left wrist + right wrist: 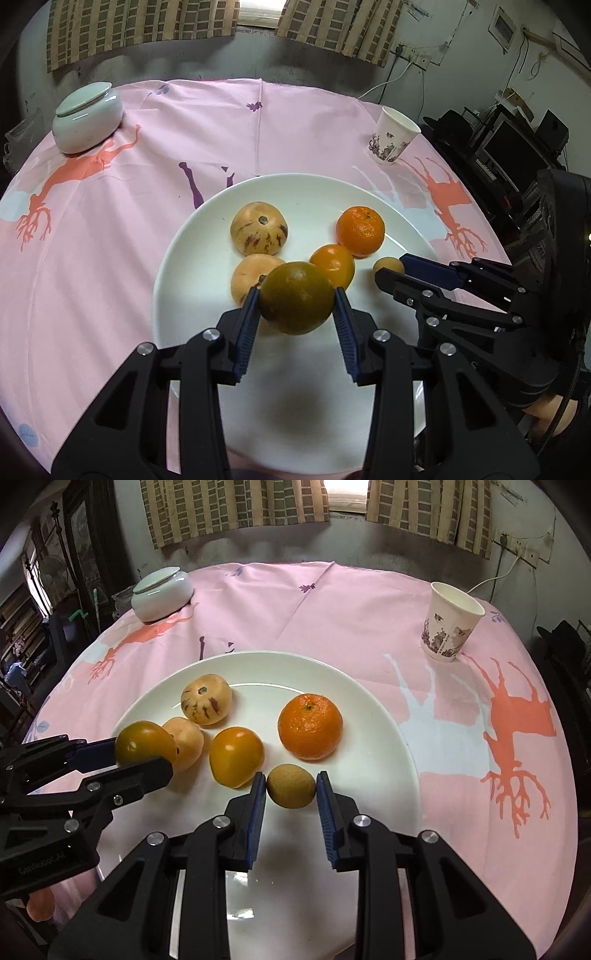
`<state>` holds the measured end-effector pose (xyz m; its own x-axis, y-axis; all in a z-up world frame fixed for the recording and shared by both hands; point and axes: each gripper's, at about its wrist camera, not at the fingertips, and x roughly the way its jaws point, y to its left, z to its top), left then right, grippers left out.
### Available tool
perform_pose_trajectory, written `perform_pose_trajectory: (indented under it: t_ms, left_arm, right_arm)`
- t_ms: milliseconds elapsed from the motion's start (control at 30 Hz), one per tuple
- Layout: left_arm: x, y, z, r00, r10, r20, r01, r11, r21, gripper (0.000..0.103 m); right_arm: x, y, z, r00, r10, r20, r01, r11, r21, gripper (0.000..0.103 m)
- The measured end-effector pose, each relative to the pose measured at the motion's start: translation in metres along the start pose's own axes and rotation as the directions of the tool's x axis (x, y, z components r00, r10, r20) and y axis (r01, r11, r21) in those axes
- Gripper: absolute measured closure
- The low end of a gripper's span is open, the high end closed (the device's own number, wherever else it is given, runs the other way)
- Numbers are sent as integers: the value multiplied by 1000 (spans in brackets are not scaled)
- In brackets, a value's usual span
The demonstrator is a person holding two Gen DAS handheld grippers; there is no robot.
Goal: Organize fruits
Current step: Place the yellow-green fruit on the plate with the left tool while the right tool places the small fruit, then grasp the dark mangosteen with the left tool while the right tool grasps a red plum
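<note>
A white plate (192, 258) (376, 716) on the pink tablecloth holds several fruits. My left gripper (297, 295) is shut on a greenish-orange citrus (296, 297) (144, 743) and holds it above the plate. My right gripper (291, 786) (388, 271) is shut on a small brown fruit (291, 785) (387, 265) just over the plate. On the plate lie a bright mandarin (361, 231) (310, 725), a smooth orange fruit (332, 264) (236, 756), a pale speckled fruit (258, 228) (205, 699) and a peach-coloured fruit (249, 275) (188, 742).
A white lidded ceramic jar (88, 118) (162, 592) stands at the table's far left. A printed paper cup (392, 136) (448, 622) stands at the far right. The round table's edge drops off on both sides; dark furniture (517, 147) stands to the right.
</note>
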<state>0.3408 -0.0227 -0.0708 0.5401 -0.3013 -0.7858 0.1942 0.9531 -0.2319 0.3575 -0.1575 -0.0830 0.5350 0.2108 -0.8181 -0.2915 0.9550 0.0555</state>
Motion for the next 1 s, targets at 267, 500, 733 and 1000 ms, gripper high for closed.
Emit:
perform_pose_trajectory:
  t_ms: [267,500,733,1000]
  left_arm:
    - [-22,2,7,998,8,61,-7,1000,-27,22]
    - [-98,-2,-30,989,-17,150,18,1000,-6,10]
    - [-161,-12,-129,978,-23,207,13,999,47,6]
    - [-173,-13,-217,982,13,190,-23,998,54,4]
  right_arm:
    - [-34,2,-7,983,-126,130,132,991,-35,31]
    - [-117,21,-59,972,-39,230,48,998,-36,15]
    - [-184,72,-166,965,49,256,-34,997,-62,1]
    - [-166,87,-228,979,57,196,-64,998,28,5]
